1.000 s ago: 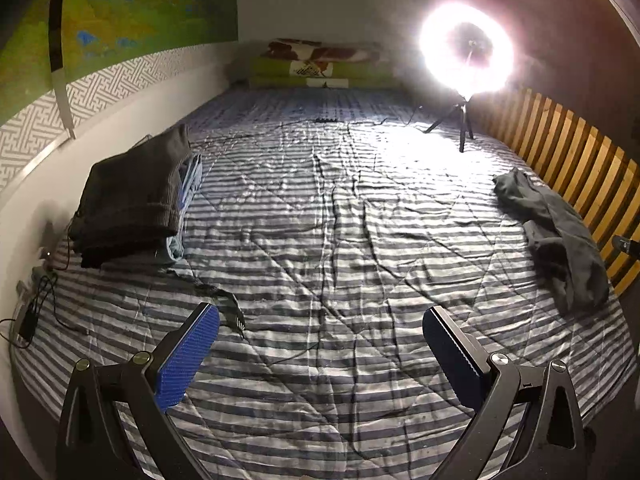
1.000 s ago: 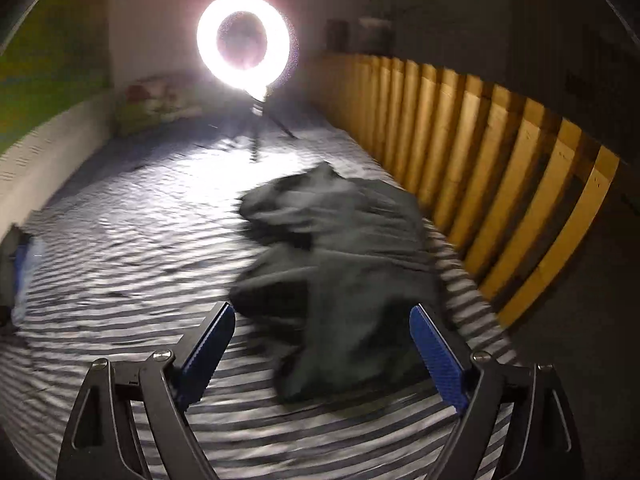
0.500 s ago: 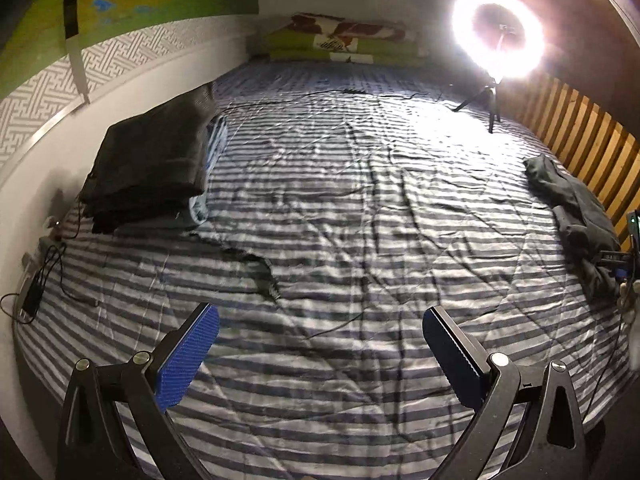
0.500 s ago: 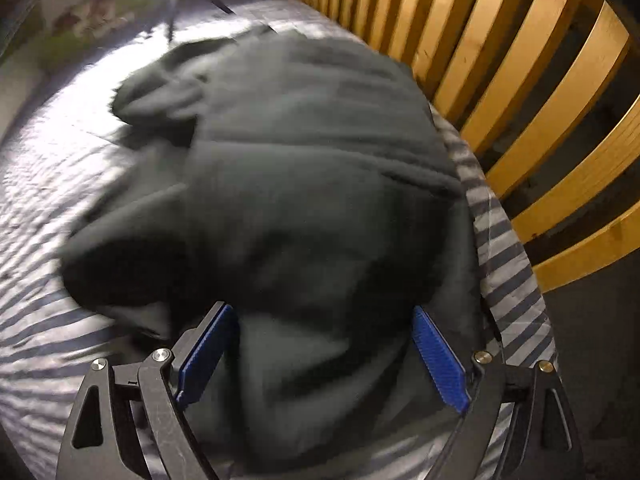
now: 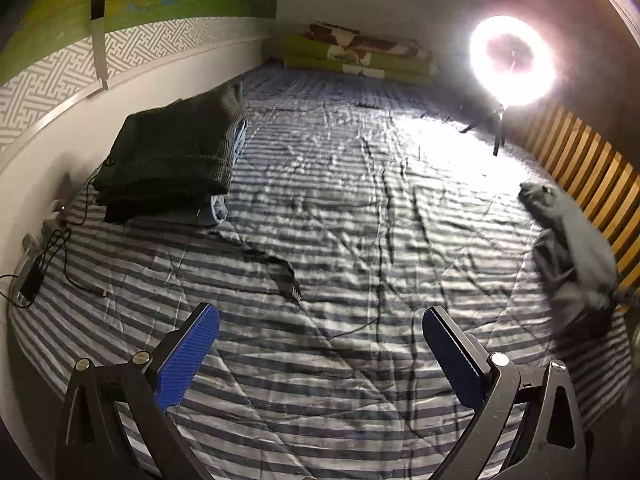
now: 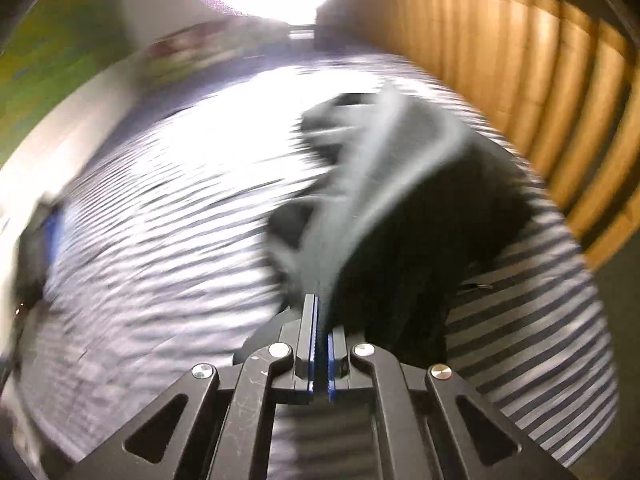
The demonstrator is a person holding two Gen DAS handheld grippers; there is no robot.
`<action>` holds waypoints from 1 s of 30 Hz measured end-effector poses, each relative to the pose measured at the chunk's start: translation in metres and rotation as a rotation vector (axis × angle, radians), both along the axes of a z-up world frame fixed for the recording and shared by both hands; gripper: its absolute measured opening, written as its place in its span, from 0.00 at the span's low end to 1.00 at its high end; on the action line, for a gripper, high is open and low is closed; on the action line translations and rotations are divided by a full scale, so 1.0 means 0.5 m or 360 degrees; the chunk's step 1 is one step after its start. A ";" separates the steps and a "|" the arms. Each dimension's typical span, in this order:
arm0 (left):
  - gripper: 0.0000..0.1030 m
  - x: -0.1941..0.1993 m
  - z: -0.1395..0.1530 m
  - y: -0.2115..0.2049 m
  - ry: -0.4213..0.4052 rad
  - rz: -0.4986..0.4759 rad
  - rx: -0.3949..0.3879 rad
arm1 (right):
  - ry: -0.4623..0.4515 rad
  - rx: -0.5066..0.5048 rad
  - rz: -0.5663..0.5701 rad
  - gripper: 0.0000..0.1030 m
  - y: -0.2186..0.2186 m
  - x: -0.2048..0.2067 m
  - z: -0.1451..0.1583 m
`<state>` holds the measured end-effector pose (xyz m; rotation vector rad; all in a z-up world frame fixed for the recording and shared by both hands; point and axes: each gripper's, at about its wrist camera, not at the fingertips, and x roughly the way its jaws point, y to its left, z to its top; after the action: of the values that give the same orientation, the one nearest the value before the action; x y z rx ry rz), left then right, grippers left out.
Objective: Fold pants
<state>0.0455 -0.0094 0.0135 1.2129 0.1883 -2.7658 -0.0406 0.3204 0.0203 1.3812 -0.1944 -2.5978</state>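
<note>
A bed covered by a striped sheet [image 5: 320, 208] fills the scene. The dark grey pants [image 6: 400, 216] lie crumpled at the sheet's edge beside the wooden slat rail [image 5: 592, 176]. The right gripper [image 6: 320, 320] has its blue pads clamped together on a fold of the pants. The left gripper [image 5: 320, 344] hangs over bare sheet with its pads wide apart, holding nothing. A stack of folded clothes [image 5: 172, 160] sits at the sheet's opposite edge, and a ring light [image 5: 512, 66] stands at the rail's far end.
</note>
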 end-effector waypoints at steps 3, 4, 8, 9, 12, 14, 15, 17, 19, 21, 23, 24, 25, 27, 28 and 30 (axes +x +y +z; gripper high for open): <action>1.00 0.011 0.031 -0.016 0.0072 0.0025 0.0054 | 0.0034 -0.0082 0.0277 0.03 -0.156 0.088 0.011; 1.00 0.015 0.041 -0.025 0.0097 0.0040 0.0067 | 0.0041 -0.0098 0.0350 0.04 -0.202 0.112 0.016; 1.00 0.021 0.078 -0.081 0.0166 0.0125 0.0076 | -0.0001 -0.0309 0.0605 0.04 -0.352 0.189 0.036; 1.00 0.019 0.082 -0.093 0.0172 0.0143 0.0070 | -0.0012 -0.0350 0.0673 0.03 -0.378 0.209 0.039; 1.00 0.009 0.090 -0.124 0.0178 0.0185 0.0044 | -0.0020 -0.0364 0.0867 0.04 -0.439 0.268 0.039; 1.00 0.001 0.083 -0.128 0.0163 0.0178 0.0049 | -0.0037 -0.0316 0.0923 0.08 -0.434 0.286 0.034; 1.00 -0.005 0.074 -0.124 0.0134 0.0145 0.0058 | -0.0061 -0.0339 0.0907 0.08 -0.418 0.288 0.033; 1.00 -0.019 0.048 -0.095 0.0054 0.0033 0.0067 | -0.0086 -0.0373 0.0851 0.18 -0.365 0.282 0.027; 1.00 -0.025 0.019 -0.059 -0.0012 -0.0079 0.0073 | -0.0048 -0.0332 0.0733 0.27 -0.297 0.263 0.028; 1.00 -0.030 -0.023 -0.004 -0.0114 -0.0217 0.0109 | -0.0018 -0.0327 0.0601 0.31 -0.217 0.244 0.032; 1.00 -0.029 -0.061 0.050 -0.0213 -0.0342 0.0160 | -0.0025 -0.0333 0.0427 0.36 -0.126 0.207 0.029; 1.00 -0.027 -0.077 0.073 -0.0255 -0.0395 0.0179 | -0.0037 -0.0321 0.0327 0.37 -0.082 0.188 0.027; 1.00 -0.022 -0.095 0.102 -0.0299 -0.0448 0.0186 | -0.0042 -0.0292 0.0227 0.39 -0.050 0.160 0.020; 1.00 -0.015 -0.126 0.152 -0.0367 -0.0537 0.0170 | -0.0016 -0.0236 0.0072 0.42 0.014 0.116 0.014; 1.00 -0.010 -0.137 0.172 -0.0389 -0.0552 0.0162 | -0.0009 -0.0195 -0.0009 0.45 0.044 0.090 0.009; 1.00 -0.006 -0.164 0.199 -0.0444 -0.0585 0.0181 | -0.0004 -0.0163 -0.0125 0.51 0.096 0.046 -0.002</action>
<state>0.0427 0.0901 -0.0685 1.8093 0.1057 -2.8652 -0.0177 0.3685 0.0191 1.3682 -0.3844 -2.6083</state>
